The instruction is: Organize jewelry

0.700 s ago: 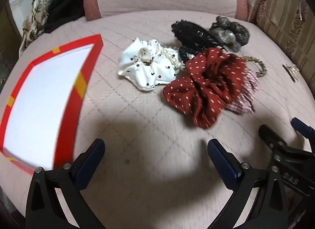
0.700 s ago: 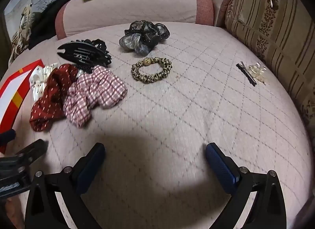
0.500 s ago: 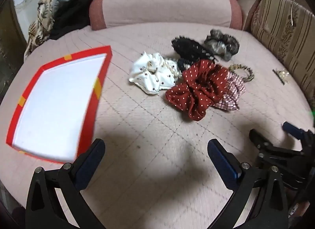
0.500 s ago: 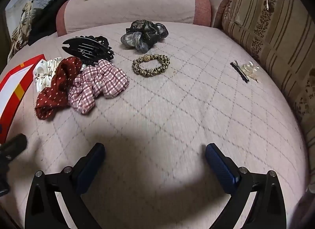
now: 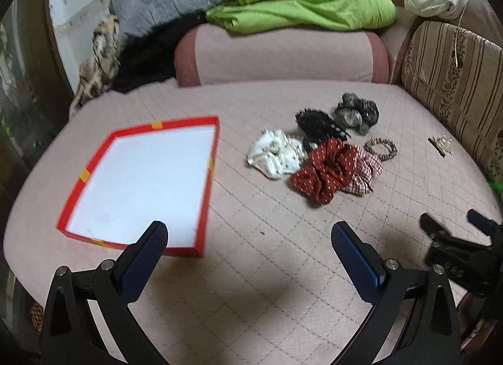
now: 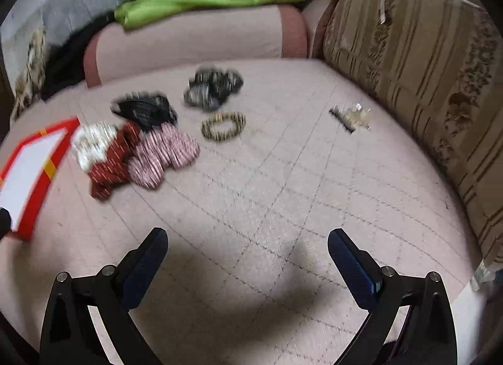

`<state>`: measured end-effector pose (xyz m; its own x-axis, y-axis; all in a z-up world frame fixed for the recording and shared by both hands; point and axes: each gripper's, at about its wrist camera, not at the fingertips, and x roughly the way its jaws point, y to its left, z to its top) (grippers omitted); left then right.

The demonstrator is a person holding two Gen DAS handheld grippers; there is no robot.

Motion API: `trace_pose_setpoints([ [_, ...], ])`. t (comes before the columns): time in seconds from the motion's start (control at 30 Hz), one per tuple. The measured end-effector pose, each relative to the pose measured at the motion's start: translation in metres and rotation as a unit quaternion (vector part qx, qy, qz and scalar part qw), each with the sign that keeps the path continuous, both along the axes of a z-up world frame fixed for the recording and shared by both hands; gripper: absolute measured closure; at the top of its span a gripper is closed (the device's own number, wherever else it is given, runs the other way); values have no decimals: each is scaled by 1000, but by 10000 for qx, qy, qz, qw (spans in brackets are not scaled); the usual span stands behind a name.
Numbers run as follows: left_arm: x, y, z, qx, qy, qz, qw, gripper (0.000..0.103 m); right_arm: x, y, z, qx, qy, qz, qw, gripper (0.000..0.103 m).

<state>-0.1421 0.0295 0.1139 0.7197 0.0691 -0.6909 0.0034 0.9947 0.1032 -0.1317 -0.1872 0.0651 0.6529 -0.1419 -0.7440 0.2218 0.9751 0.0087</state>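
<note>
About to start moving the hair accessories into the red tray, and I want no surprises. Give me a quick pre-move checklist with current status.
1. Left gripper fingers open, nothing held: ok.
2. Right gripper fingers open, nothing held: ok.
3. Red tray interior bare and unobstructed: ok.
4. Red dotted scrunchie separate from its neighbours: not ok, it touches the plaid scrunchie and white scrunchie.
5. Leopard hair tie lying alone: ok.
6. Right wrist view sharp: not ok, blurred.

Red tray (image 5: pixel 206 176) left of scrunchie pile (image 5: pixel 317 160) on pink cushion (image 5: pixel 267 270).

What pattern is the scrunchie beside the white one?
Dark red scrunchie with small light dots; left wrist view.
</note>
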Motion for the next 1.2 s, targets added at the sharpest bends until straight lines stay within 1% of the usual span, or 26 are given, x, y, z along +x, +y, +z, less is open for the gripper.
trace_pose_setpoints([
  [0.07,-7,1,5,30,-119,61,9999,0,-11,0,15,71,-374,36,9993,0],
  [0.13,-10,5,11,-49,-145,84,9998,0,-16,4,25,42,-546,136,9984,0],
  [0.17,-12,6,13,-99,-130,82,9998,0,-18,9,30,-73,-574,179,9982,0],
  [0.3,-20,10,17,-310,7,-63,9995,0,-23,23,41,-248,-626,394,9970,3],
  [0.43,-29,10,23,-248,-70,-122,9996,0,-35,38,49,-393,-828,492,9946,3],
  [0.53,-33,13,28,-327,-108,-173,9993,0,-38,46,55,-466,-907,484,9936,3],
  [0.83,-40,26,38,-549,-197,-68,9983,0,-47,44,64,-374,-1090,325,9928,3],
  [1.2,-44,28,44,-536,-293,-63,9981,0,-49,50,68,-312,-1076,445,9927,3],
])
